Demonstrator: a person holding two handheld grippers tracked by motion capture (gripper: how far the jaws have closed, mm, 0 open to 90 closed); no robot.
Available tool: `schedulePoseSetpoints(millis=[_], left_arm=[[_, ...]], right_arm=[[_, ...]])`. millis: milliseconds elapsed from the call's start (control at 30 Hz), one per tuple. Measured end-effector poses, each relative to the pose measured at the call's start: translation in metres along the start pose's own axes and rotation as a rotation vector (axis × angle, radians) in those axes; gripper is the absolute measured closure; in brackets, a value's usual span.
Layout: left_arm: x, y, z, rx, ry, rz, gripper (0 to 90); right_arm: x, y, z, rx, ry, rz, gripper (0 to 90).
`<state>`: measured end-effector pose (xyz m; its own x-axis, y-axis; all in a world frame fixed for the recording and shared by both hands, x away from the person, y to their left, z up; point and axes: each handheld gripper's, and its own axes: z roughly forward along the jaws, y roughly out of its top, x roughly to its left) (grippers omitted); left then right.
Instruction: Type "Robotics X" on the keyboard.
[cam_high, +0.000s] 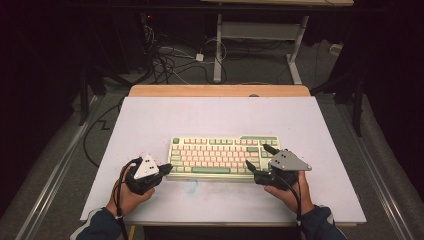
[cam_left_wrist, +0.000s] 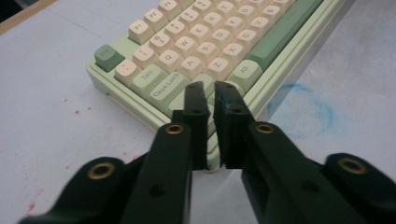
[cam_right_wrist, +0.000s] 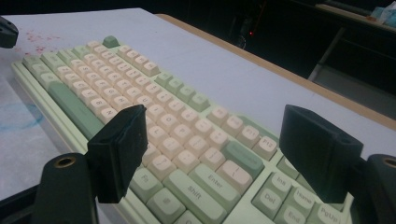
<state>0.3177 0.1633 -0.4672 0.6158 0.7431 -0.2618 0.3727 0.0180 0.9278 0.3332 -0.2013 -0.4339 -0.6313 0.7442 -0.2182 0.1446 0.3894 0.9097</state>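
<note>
A cream and green keyboard (cam_high: 222, 157) lies flat in the middle of the white table (cam_high: 215, 117). My left gripper (cam_high: 166, 169) rests at the keyboard's front left corner. In the left gripper view its jaws stand almost together over that corner of the keyboard (cam_left_wrist: 187, 51), a thin slit between them and nothing held; left gripper (cam_left_wrist: 211, 88). My right gripper (cam_high: 259, 156) is open at the keyboard's right end. In the right gripper view the right gripper (cam_right_wrist: 215, 116) has its jaws spread wide above the Enter and Shift keys of the keyboard (cam_right_wrist: 140, 93).
A faint blue ring mark (cam_high: 192, 186) sits on the sheet just in front of the keyboard, with red specks (cam_left_wrist: 79, 109) off its left end. A wooden strip (cam_high: 220, 90) edges the far side. Cables (cam_high: 165, 57) and a desk frame (cam_high: 260, 35) stand on the floor beyond.
</note>
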Motion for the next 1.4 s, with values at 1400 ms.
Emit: schedulePoseSetpoints(millis=[1400], left_arm=[[-0.038, 0.014, 0.081, 0.112, -0.042, 0.043, 86.1]], right_arm=[[0.008, -0.022, -0.010, 0.063, 0.027, -0.015, 25.2]])
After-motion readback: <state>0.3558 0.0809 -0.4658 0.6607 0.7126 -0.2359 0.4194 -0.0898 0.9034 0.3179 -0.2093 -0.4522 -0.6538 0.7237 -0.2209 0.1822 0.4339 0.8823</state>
